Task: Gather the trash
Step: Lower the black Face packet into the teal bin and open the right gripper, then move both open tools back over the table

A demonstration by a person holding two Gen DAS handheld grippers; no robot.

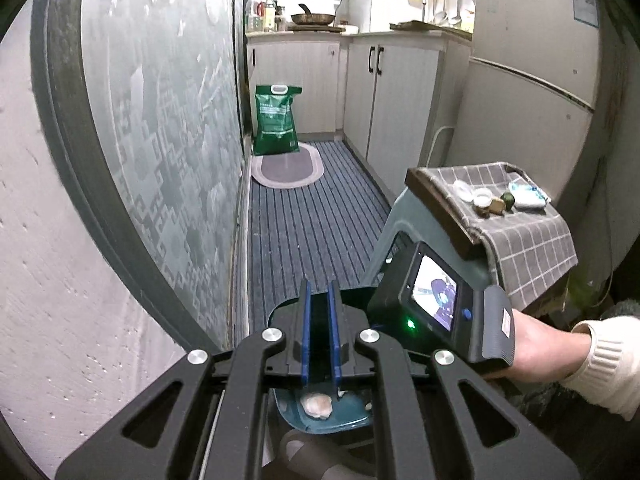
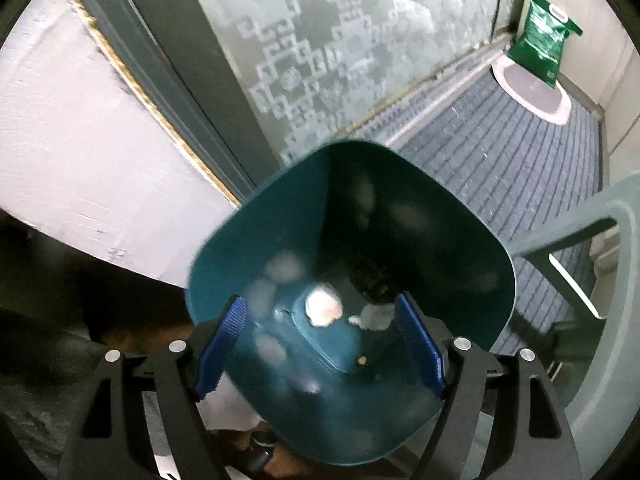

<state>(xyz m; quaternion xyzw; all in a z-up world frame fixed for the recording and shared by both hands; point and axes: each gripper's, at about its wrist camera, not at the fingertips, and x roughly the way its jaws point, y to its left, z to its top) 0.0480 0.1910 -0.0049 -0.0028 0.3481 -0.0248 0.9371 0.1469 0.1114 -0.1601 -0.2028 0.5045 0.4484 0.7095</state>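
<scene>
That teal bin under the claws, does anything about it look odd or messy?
Nothing looks spilled. The teal bin sits tilted under the open right claw, with crumpled scraps resting inside. More scraps lie on the checked cloth, not yet collected.

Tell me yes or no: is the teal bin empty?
No: the right wrist view looks straight down into the teal bin, where a pale crumpled scrap and other bits lie on its bottom.

Glossy teal plastic bin (image 2: 460, 240), checked cloth (image 1: 520, 236), ribbed carpet (image 1: 304, 208), frosted patterned glass (image 1: 168, 128)
</scene>
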